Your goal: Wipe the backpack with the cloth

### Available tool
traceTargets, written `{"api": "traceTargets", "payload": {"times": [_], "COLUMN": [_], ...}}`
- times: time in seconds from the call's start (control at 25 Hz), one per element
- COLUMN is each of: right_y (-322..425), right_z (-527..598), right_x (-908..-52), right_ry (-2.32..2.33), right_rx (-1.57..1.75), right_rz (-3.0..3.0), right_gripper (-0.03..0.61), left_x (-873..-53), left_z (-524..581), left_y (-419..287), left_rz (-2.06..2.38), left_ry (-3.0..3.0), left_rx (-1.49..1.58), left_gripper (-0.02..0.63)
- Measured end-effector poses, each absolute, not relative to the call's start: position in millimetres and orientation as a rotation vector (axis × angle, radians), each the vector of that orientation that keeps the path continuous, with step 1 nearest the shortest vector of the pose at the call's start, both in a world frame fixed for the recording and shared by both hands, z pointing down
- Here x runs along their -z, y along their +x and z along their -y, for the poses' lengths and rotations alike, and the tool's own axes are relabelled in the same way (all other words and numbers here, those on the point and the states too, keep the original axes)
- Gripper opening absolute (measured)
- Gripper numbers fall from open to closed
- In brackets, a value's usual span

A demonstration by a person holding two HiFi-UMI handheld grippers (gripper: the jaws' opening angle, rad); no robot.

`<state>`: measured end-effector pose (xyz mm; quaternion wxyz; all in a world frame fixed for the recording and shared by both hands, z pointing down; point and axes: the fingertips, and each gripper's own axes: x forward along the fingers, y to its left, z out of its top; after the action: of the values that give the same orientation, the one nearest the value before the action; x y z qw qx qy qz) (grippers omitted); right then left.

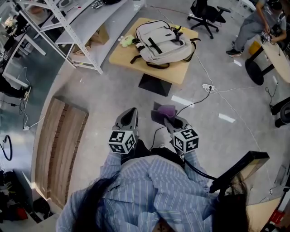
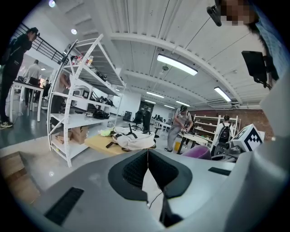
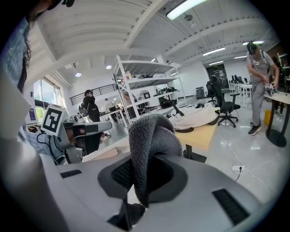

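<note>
A pale grey backpack (image 1: 163, 43) lies flat on a low wooden table (image 1: 181, 72), well ahead of me across the floor. Both grippers are held near my body, far from it. My left gripper (image 1: 131, 113) is shut with nothing between its jaws, the pads meeting at the tip (image 2: 147, 152). My right gripper (image 1: 170, 118) is shut on a fuzzy purple-grey cloth (image 1: 165, 110), which bulges up out of the jaws (image 3: 152, 140). The backpack (image 2: 133, 139) shows small beyond the left jaws, and the backpack (image 3: 197, 117) also lies behind the cloth in the right gripper view.
A white shelf rack (image 1: 68, 27) stands left of the table, and a wooden pallet (image 1: 59, 154) lies on the floor at my left. A power strip with cables (image 1: 208, 87) lies right of the table. An office chair (image 1: 206, 13) and a seated person (image 1: 253, 22) are beyond.
</note>
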<state>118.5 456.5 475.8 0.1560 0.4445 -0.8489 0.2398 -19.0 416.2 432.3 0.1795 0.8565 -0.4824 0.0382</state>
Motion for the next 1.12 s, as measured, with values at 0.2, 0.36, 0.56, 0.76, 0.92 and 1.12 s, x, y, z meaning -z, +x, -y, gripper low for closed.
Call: {"api": "traceTargets", "payload": {"times": [0.2, 0.36, 0.56, 0.76, 0.92, 1.12], "right_y": [138, 145, 157, 160, 157, 137], "right_z": [-470, -474, -461, -435, -400, -330], "right_x": [-485, -492, -498, -506, -510, -506], "right_ry": [1.219, 1.214, 1.247, 1.285, 1.307, 1.340], "right_rx": [-0.718, -0.762, -0.777, -0.786, -0.787, -0.793], "right_rz": [2.425, 2.429, 2.418, 2.396, 2.366, 2.334], "right_gripper": [0.041, 0.041, 0.041, 0.041, 0.041, 0.041], "left_x": [-437, -441, -437, -451, -455, -451], "left_z": [-436, -436, -417, -389, -344, -270], "left_y": [-5, -1, 6, 4, 2, -13], "left_rz": [1.391, 1.400, 1.403, 1.375, 1.341, 1.295], "left_ry": [2.382, 2.368, 2.387, 2.396, 2.403, 2.453], "left_rx": [-0.118, -0.158, -0.149, -0.179, -0.154, -0.182], "left_gripper": [0.006, 0.006, 0.006, 0.006, 0.006, 0.006]}}
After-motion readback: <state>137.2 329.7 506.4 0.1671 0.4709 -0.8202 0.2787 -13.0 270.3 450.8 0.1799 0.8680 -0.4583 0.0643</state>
